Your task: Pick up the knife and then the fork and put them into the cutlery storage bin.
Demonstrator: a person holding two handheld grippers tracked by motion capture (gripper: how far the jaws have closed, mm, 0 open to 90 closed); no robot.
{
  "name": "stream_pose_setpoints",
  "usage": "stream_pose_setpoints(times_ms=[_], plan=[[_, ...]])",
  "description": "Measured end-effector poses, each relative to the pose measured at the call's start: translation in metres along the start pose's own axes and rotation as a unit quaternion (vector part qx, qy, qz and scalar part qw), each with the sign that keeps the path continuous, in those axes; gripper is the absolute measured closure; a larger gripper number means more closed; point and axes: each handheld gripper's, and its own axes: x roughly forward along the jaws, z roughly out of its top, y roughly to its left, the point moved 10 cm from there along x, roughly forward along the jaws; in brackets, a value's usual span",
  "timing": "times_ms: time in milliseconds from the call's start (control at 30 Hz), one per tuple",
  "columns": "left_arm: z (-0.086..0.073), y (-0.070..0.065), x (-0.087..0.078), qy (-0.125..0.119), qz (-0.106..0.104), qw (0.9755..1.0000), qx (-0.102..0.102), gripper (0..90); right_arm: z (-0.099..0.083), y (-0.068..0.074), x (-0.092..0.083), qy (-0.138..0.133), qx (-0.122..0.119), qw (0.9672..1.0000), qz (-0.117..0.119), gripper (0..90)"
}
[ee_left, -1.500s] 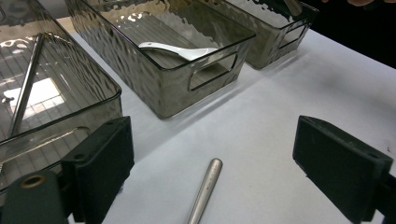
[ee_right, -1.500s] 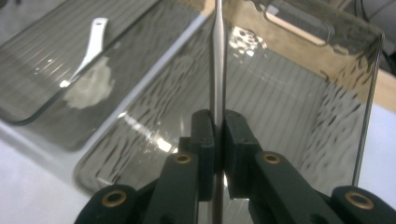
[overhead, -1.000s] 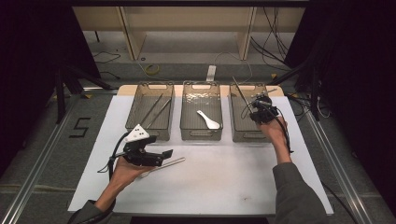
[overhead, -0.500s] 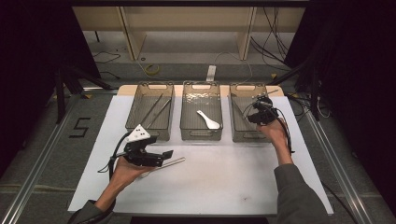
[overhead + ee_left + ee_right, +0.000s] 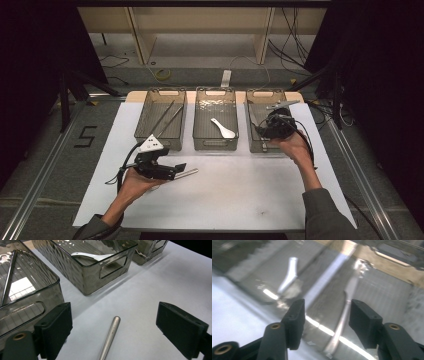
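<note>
Hovering over the right-hand bin (image 5: 266,100), the right gripper (image 5: 274,126) has its jaws apart; they've just been opening, nothing between the pads. Right gripper view is motion-blurred, but it shows a long metal utensil (image 5: 342,322) lying on the bin floor below the gap, clear of both pads. High view: that utensil (image 5: 254,120) runs lengthwise along the bin's left side, handle toward the near wall. A second metal piece (image 5: 283,104) rests across the bin's far right rim; can't tell what kind.

Left gripper (image 5: 176,170) sits low over the white table cover (image 5: 225,200), near the front of the left bin (image 5: 161,96), pointing right. Jaws wide, gripping nothing. Left gripper view: a metal handle (image 5: 110,336) lies flat on the cover in the gap, touching neither pad. In the high view the same handle (image 5: 187,173) pokes out to the right, past the jaw tips.

Bins: three smoky translucent plastic ones in a row along the far side of the cover.
- left bin: two long thin sticks (image 5: 166,118), look like chopsticks, laid diagonally
- middle bin (image 5: 215,92): one white spoon (image 5: 223,128), bowl toward the far-left
- right bin: the utensils above

Both of the person's hands come in from the bottom edge, well apart from each other.
</note>
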Motion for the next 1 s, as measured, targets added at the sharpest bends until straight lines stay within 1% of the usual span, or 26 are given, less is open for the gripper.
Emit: stream_pose_setpoints(times_ms=[67, 133, 233, 267, 300, 333, 400, 433, 467, 533, 600, 700, 733, 767, 833, 900, 967, 1000], plan=[[0.0, -0.001, 0.0, 0.001, -0.002, 1.0, 0.0, 13.1, -0.001, 0.011, -0.006, -0.008, -0.008, 0.9998, 0.016, 42.8], [-0.002, -0.001, 0.001, 0.007, 0.0, 1.0, 0.004, 13.1, -0.003, 0.024, -0.013, -0.015, -0.015, 0.9991, 0.037, 41.2], [-0.004, -0.001, 0.003, 0.016, 0.003, 0.9998, 0.012, 13.2, -0.008, 0.043, -0.022, -0.025, -0.025, 0.9972, 0.066, 38.5], [-0.005, 0.0, 0.003, 0.02, 0.005, 0.9997, 0.015, 13.2, -0.011, 0.051, -0.024, -0.027, -0.035, 0.9962, 0.075, 38.0], [-0.005, 0.0, 0.003, 0.022, 0.006, 0.9996, 0.015, 13.5, -0.014, 0.056, -0.026, -0.027, -0.042, 0.9955, 0.08, 37.6], [-0.007, 0.002, 0.002, 0.031, 0.008, 0.9993, 0.019, 13.8, -0.016, 0.059, -0.027, -0.028, -0.046, 0.995, 0.084, 37.4], [-0.009, 0.003, 0.003, 0.044, 0.013, 0.9987, 0.023, 14.2, -0.023, 0.066, -0.028, -0.024, -0.049, 0.9939, 0.096, 36.6], [-0.01, 0.005, 0.003, 0.052, 0.018, 0.9981, 0.028, 14.6, -0.027, 0.069, -0.028, -0.022, -0.051, 0.9936, 0.098, 36.3], [-0.012, 0.005, 0.003, 0.058, 0.019, 0.9977, 0.029, 15.1, -0.031, 0.071, -0.028, -0.022, -0.054, 0.9931, 0.101, 36.3], [-0.015, 0.007, 0.004, 0.078, 0.025, 0.996, 0.036, 15.3, -0.037, 0.075, -0.028, -0.019, -0.054, 0.9923, 0.109, 35.8], [-0.018, 0.008, 0.004, 0.094, 0.025, 0.9946, 0.034, 15.8, -0.043, 0.078, -0.028, -0.018, -0.054, 0.9922, 0.111, 35.6], [-0.024, 0.01, 0.005, 0.121, 0.031, 0.9914, 0.04, 17.7, -0.051, 0.083, -0.027, -0.014, -0.054, 0.992, 0.113, 35.3], [-0.026, 0.011, 0.005, 0.129, 0.033, 0.9904, 0.037, 18.2, -0.052, 0.084, -0.027, -0.013, -0.053, 0.9918, 0.115, 35.0], [-0.028, 0.012, 0.005, 0.139, 0.035, 0.9888, 0.042, 18.7, -0.055, 0.086, -0.027, -0.011, -0.053, 0.9916, 0.117, 34.7], [-0.031, 0.013, 0.006, 0.15, 0.038, 0.9872, 0.039, 20.0, -0.058, 0.09, -0.027, -0.011, -0.057, 0.991, 0.12, 34.3], [-0.034, 0.014, 0.006, 0.162, 0.04, 0.9852, 0.042, 21.0, -0.061, 0.094, -0.027, -0.015, -0.057, 0.9908, 0.122, 33.6], [-0.036, 0.015, 0.006, 0.17, 0.04, 0.9837, 0.042, 21.9, -0.062, 0.097, -0.028, -0.019, -0.055, 0.9906, 0.124, 33.3], [-0.037, 0.016, 0.005, 0.178, 0.04, 0.9823, 0.043, 22.2, -0.063, 0.098, -0.029, -0.023, -0.055, 0.9904, 0.124, 33.3]])
